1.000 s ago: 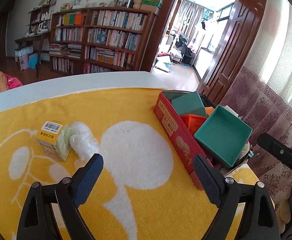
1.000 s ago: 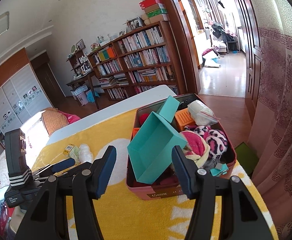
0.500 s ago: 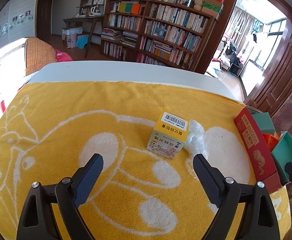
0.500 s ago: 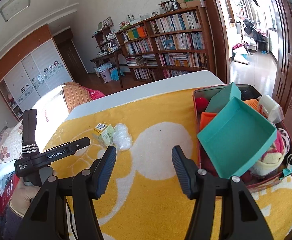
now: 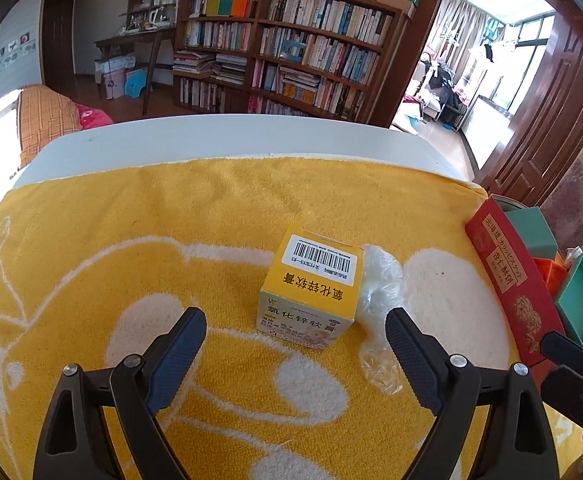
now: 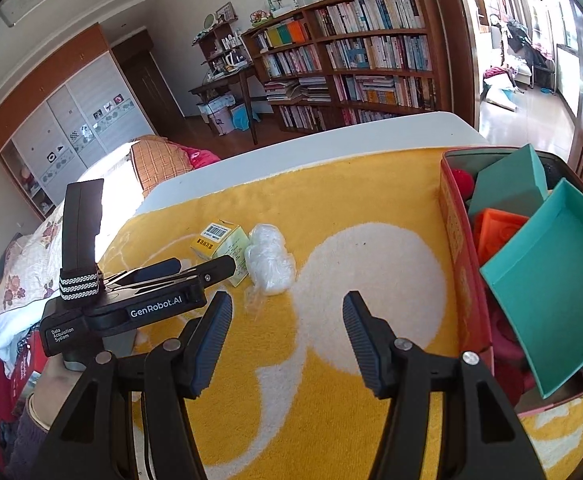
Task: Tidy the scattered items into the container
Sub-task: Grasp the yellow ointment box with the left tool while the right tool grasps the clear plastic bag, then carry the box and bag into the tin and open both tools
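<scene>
Your left gripper (image 5: 294, 334) has swung away from the red container (image 5: 509, 284) and closed in on the two loose items, so the yellow ointment box (image 5: 311, 294) now sits just ahead of it, framed between its spread, empty jaws rather than off to the side as it was a second ago. That suggests you are lined up for the next pick, with only the last bit of approach left. The crumpled clear plastic bag (image 5: 379, 308) lies touching the box's right side on the yellow towel (image 5: 131, 232) that covers the white counter (image 5: 231, 136), so watch that the right jaw does not snag it as you close. Your right gripper (image 6: 287, 330) has backed off from the container too; its jaws are spread and hold nothing, hovering over the towel with the container to its right. The container already looks crowded: a teal box lid (image 6: 547, 276) tilts across the top, with an orange block (image 6: 495, 228) beside it. Its far side is cut off by the frame edge, so you cannot tell how much room remains.
</scene>
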The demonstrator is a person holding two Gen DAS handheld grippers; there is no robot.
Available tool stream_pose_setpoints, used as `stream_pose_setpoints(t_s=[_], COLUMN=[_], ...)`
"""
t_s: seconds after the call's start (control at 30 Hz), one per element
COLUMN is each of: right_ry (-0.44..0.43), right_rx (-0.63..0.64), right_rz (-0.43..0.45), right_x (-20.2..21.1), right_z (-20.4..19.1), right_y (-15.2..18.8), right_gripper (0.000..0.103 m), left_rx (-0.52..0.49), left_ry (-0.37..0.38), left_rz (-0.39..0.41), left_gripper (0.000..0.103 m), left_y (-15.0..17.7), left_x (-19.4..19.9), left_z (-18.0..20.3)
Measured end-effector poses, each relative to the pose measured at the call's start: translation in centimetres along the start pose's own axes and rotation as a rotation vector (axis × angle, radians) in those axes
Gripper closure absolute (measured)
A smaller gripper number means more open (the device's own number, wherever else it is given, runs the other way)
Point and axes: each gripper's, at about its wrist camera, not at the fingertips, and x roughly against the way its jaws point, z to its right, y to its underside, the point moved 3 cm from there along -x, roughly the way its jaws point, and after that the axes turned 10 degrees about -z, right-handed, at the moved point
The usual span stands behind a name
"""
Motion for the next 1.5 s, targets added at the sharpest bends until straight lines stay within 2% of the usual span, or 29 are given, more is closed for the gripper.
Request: stream_pose_setpoints(t_s=[0.07,0.17,0.37,0.6,0.83,0.9,0.97,1.17,1.2,1.5], right_ry=[0.005,0.014,0.032,-0.009,0.070,0.096,0.098,0.099,0.098,0.106], right_rx=[-0.006,-0.006,0.023,0.033,0.073,0.069,0.055,0.052,0.054,0.031], right_rz=[-0.010,-0.025,-0.043,-0.099,-0.141,-0.160,-0.168,-0.120,-0.106,0.034], right_x=[-0.5,-1.0,-2.0,-5.4,-10.2,-11.6,-12.3,-10.3,-9.5,-1.2], right_z=[0.2,0.3,-0.3,-2.0,-3.1,-2.9,-2.6,-3.0,-3.1,-1.4], right_y=[0.0,0.0,-0.4,-2.4,-4.1,-4.2,-4.2,-3.7,-3.7,-3.4], right_gripper=[0.041,0.041,0.041,0.041,0.041,0.057,0.063,0.068,0.068,0.068], left_rx=[0.004,0.021,0.101,0.157,0.160,0.157,0.155,0.187,0.190,0.118], left_ry=[0.006,0.045,0.154,0.181,0.194,0.199,0.207,0.241,0.241,0.221], left_rz=[-0.002,-0.034,-0.011,0.028,0.018,0.014,0.010,0.028,0.034,0.080], left_gripper=[0.013,0.053,0.054,0.054,0.054,0.054,0.054,0.054,0.057,0.057], left_y=[-0.4,-0.7,-0.8,-1.1,-1.1,-0.9,-0.8,-0.8,-0.8,-1.2], left_x=[-0.6,-1.8,-1.4,0.1,-0.3,-0.5,-0.8,-0.6,-0.4,1.5], left_z=[-0.2,-0.7,-2.7,-4.2,-4.5,-4.5,-4.4,-4.8,-4.9,-2.7])
